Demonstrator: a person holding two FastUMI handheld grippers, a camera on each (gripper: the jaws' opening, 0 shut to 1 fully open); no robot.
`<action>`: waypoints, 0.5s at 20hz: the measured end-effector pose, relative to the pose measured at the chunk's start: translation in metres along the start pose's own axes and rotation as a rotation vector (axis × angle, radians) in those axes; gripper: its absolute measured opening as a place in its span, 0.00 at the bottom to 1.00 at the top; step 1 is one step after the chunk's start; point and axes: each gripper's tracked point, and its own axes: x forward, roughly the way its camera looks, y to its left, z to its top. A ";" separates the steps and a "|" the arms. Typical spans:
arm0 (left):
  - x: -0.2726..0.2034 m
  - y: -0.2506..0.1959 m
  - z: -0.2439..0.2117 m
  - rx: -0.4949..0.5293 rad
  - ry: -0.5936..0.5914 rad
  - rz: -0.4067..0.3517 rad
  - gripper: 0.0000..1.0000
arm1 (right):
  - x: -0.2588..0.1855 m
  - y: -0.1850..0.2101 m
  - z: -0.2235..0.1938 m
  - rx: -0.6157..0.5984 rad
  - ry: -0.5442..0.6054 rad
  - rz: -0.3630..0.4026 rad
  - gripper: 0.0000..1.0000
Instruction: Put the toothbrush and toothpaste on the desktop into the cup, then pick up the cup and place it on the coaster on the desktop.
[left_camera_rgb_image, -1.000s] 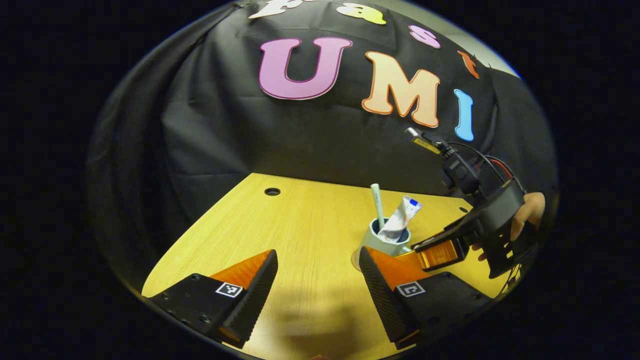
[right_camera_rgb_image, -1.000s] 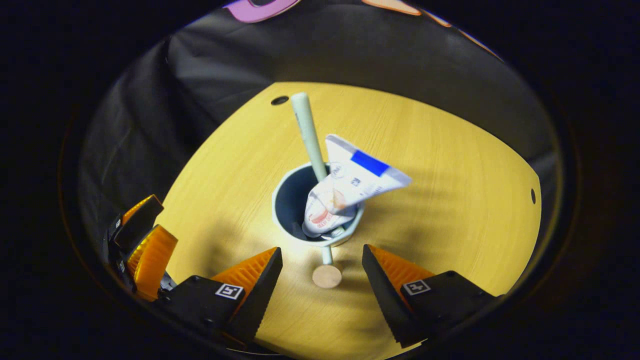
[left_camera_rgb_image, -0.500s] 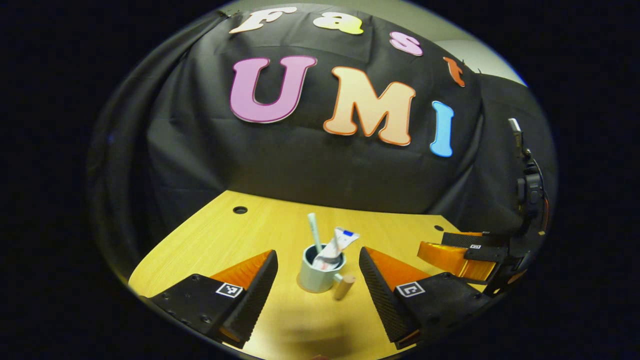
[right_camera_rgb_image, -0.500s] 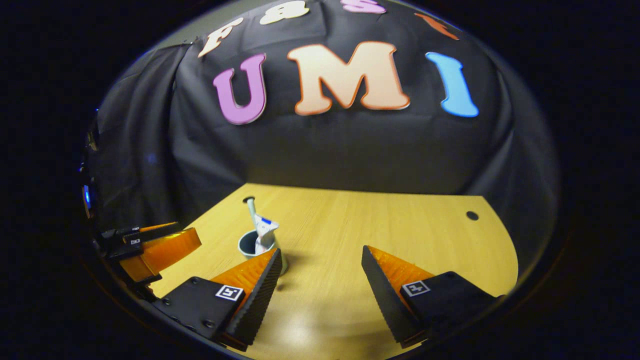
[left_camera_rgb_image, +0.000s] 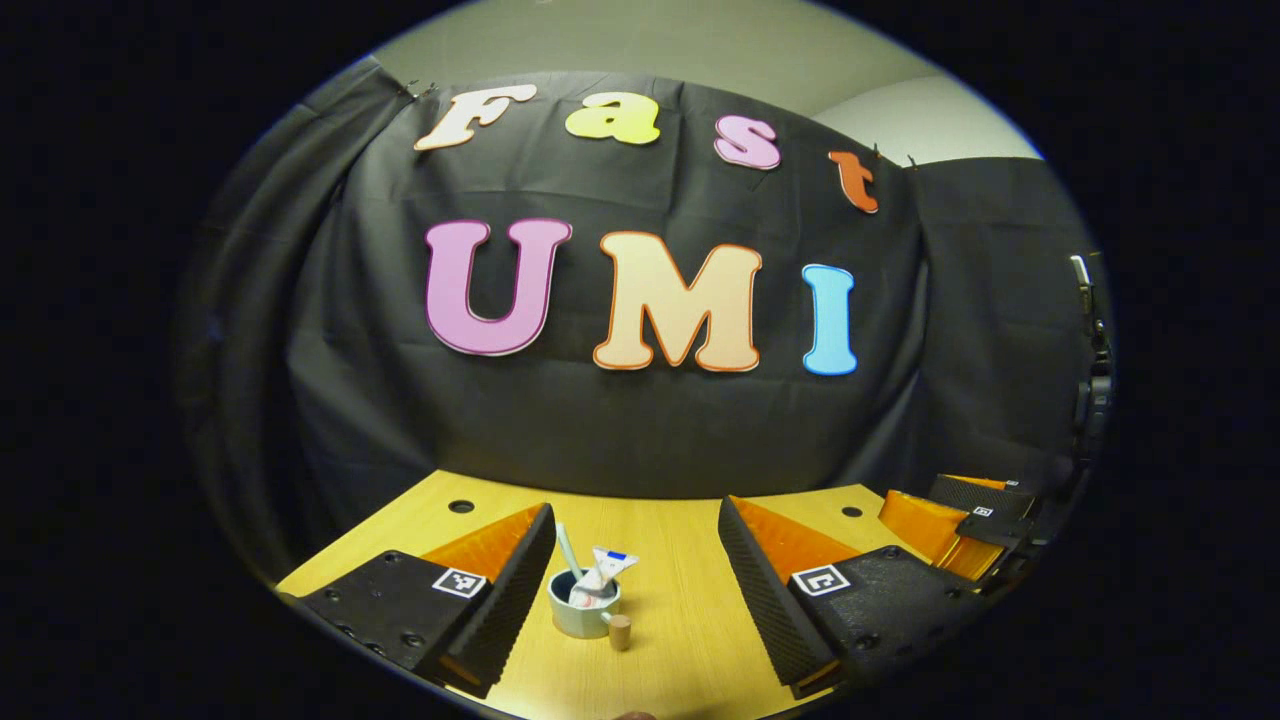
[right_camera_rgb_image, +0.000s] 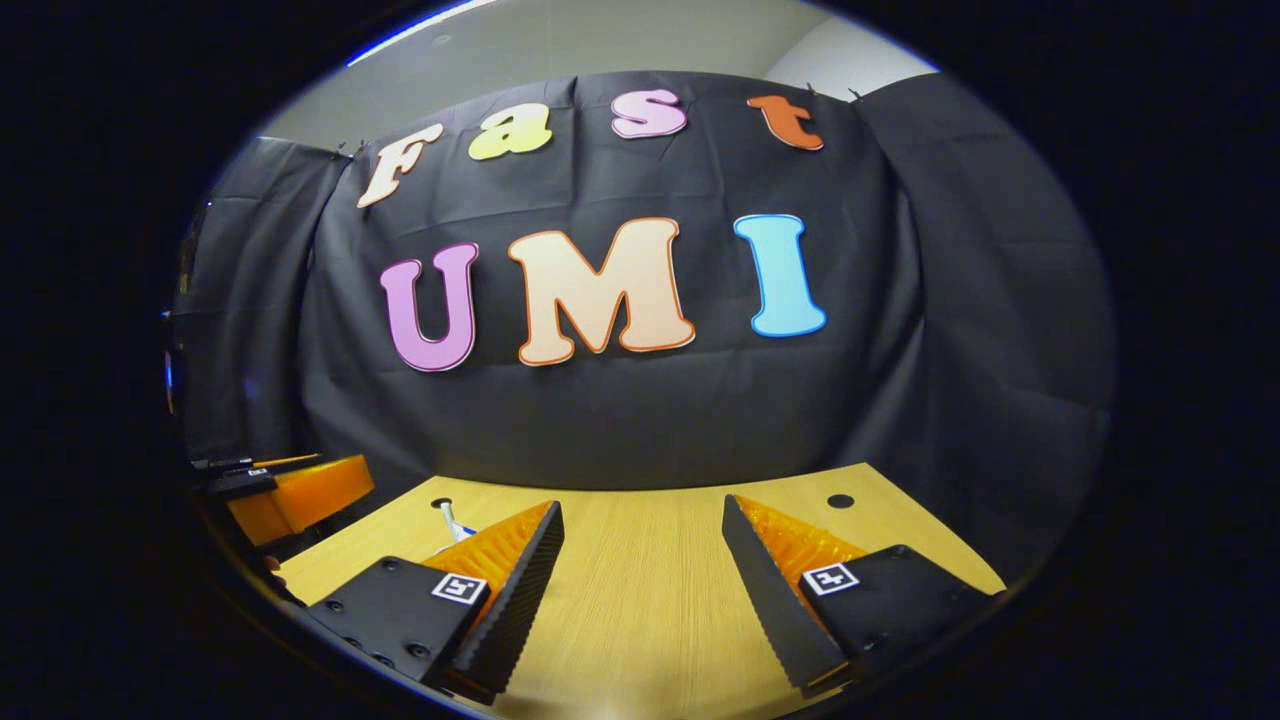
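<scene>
Cup (left_camera_rgb_image: 583, 612) stands upright on the bench (left_camera_rgb_image: 680, 630), toothbrush (left_camera_rgb_image: 567, 550) and toothpaste (left_camera_rgb_image: 603, 574) leaning out of it, so the loading looks finished. I cannot make out a coaster beneath it. Left tongs (left_camera_rgb_image: 636, 590) and right tongs (right_camera_rgb_image: 642, 590) both gape wide and grip nothing, hanging clear of the cup, as if letting it be.

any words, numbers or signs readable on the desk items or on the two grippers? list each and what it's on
None can be read.
toothpaste: print and a blue patch, too small to read.
cup: no text visible.
left gripper: black-and-white square markers on its fingers, patterns rather than letters.
right gripper: the same kind of square code patches, no letters.
</scene>
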 end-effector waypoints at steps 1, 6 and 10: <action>0.000 0.000 0.003 0.001 -0.007 0.002 0.94 | -0.003 -0.003 0.005 0.000 -0.010 -0.005 0.99; 0.004 0.009 0.017 0.002 -0.041 0.009 0.94 | -0.011 -0.007 0.029 0.020 -0.069 -0.015 0.98; 0.004 0.020 0.022 -0.012 -0.042 0.035 0.94 | -0.014 -0.006 0.040 0.009 -0.107 -0.022 0.98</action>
